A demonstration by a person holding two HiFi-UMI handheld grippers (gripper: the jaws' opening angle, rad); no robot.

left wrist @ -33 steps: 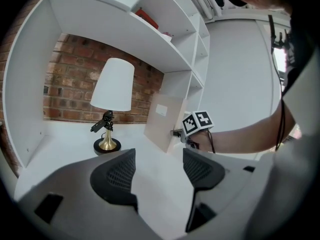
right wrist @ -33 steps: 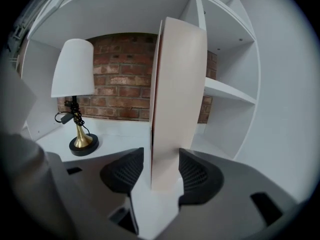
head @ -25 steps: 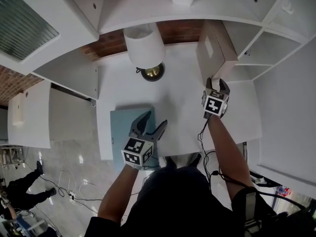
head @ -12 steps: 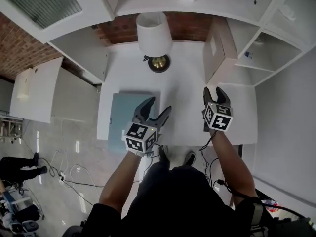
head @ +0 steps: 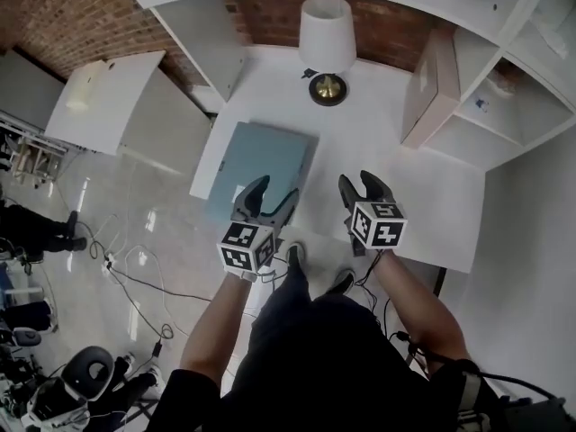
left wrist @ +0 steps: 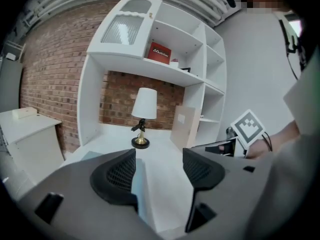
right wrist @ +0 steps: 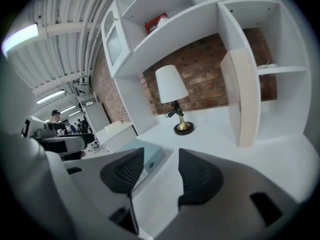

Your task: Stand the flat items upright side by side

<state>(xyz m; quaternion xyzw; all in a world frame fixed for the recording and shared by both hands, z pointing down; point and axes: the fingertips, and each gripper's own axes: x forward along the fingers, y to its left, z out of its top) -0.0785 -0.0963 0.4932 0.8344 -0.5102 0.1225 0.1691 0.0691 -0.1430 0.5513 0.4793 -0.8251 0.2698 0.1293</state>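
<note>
A flat blue-grey folder (head: 263,162) lies on the white desk (head: 378,156), near its left front. A flat beige item (head: 431,86) stands upright against the shelf unit at the right. My left gripper (head: 272,196) hovers over the folder's near edge, open and holding nothing. My right gripper (head: 359,185) is open and empty above the desk's front edge, well short of the beige item. In the left gripper view the folder (left wrist: 139,189) shows between the jaws of the left gripper (left wrist: 159,166). The right gripper view has the folder (right wrist: 150,156) at left, beyond the right gripper (right wrist: 161,166), and the beige item (right wrist: 241,96) at right.
A table lamp with a white shade (head: 325,23) and brass base (head: 328,89) stands at the back of the desk. White shelves (head: 504,97) rise behind and to the right. A white cabinet (head: 108,97) stands at the left, and cables (head: 135,286) lie on the floor.
My right gripper has drawn back from the upright beige item to the desk's front edge. The left gripper stays over the folder's near edge. The head view has swung left.
</note>
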